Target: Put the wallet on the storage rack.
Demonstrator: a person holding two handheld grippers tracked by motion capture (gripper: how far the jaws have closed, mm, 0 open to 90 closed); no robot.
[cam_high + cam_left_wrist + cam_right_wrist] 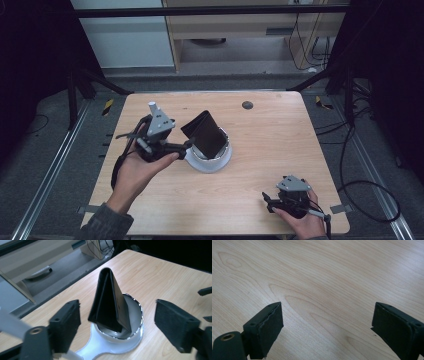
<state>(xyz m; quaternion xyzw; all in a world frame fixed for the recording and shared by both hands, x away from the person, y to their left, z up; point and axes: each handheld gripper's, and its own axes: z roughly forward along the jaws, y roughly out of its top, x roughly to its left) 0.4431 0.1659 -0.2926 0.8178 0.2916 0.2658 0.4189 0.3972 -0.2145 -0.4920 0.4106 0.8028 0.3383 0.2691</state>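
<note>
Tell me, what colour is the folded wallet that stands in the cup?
Black; the wallet shows best in the left gripper view.

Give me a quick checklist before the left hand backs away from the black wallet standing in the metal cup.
1. Black folded wallet seated in the shiny metal cup: ok, leaning on the rim.
2. Left gripper open, fingers clear of the wallet: ok.
3. Cup sitting on its white base: ok.
4. Wallet stable once left alone: cannot tell.
5. Right gripper open and resting apart on the wooden table: ok.
</note>
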